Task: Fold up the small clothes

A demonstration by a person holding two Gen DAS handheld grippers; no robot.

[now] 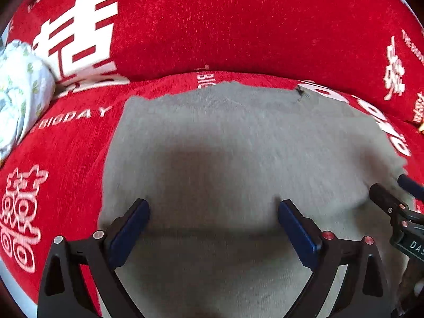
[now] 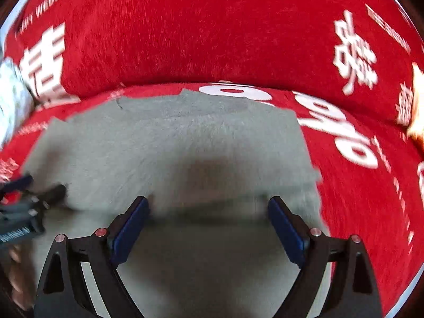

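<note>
A grey garment lies spread flat on a red sofa seat; it also shows in the right wrist view. My left gripper is open, its blue-padded fingers just above the garment's near part, holding nothing. My right gripper is open too, over the garment's near right part, with the garment's right edge just beyond its right finger. The right gripper shows at the right edge of the left wrist view. The left gripper shows at the left edge of the right wrist view.
The red sofa cover has white lettering, and its backrest rises behind the seat. A white floral cloth bundle lies at the far left of the seat. An orange object sits at the far right edge.
</note>
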